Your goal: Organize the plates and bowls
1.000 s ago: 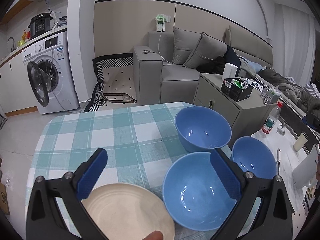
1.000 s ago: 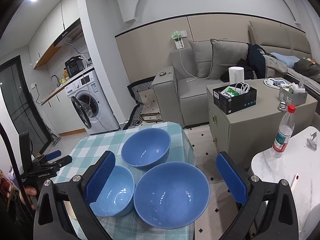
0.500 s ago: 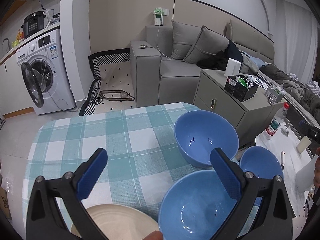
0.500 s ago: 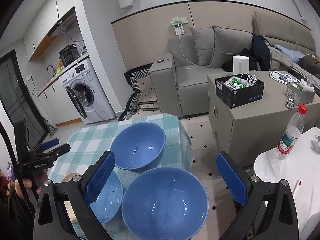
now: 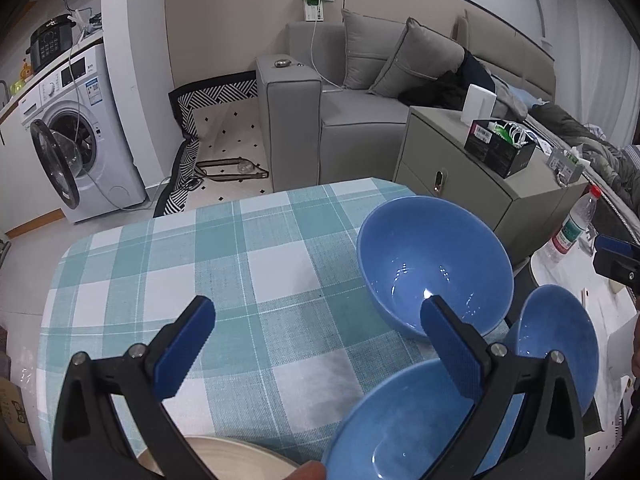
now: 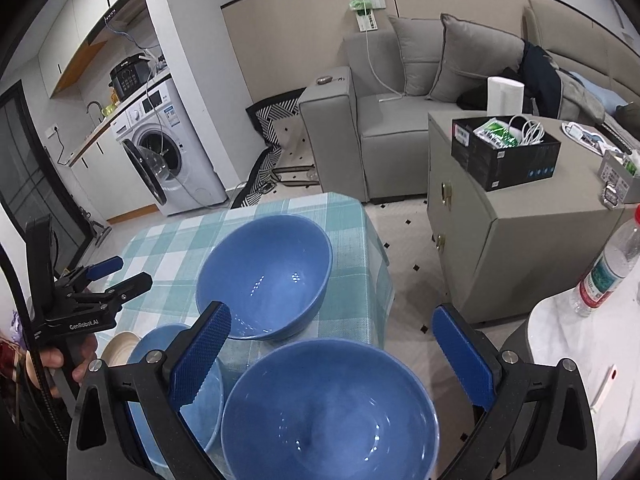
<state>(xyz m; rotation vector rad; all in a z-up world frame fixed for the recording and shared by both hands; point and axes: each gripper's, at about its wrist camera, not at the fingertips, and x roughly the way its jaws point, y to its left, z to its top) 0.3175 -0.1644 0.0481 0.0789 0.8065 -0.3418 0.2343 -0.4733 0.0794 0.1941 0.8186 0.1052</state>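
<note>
Three blue bowls stand on the checked tablecloth point(image 5: 224, 264): a far bowl point(image 5: 434, 264) point(image 6: 266, 274), a near bowl point(image 5: 396, 424) point(image 6: 188, 392) and a right bowl point(image 5: 560, 336) point(image 6: 328, 408) at the table's right edge. A cream plate point(image 5: 224, 460) point(image 6: 120, 346) lies at the near edge. My left gripper point(image 5: 316, 340) is open and empty above the cloth, between the plate and the bowls. My right gripper point(image 6: 332, 344) is open and empty above the right bowl. The left gripper also shows in the right wrist view point(image 6: 108, 276).
A grey cabinet point(image 6: 516, 216) with a black box stands to the right of the table. A white side table point(image 6: 584, 344) holds a water bottle point(image 6: 608, 268). A grey sofa point(image 5: 360, 104) and a washing machine point(image 5: 76, 136) stand further back.
Both grippers have pulled back and tilted, so the bowls sit lower and closer in both views. The plate has slid nearly out of the left view. The bowls have not moved on the table.
</note>
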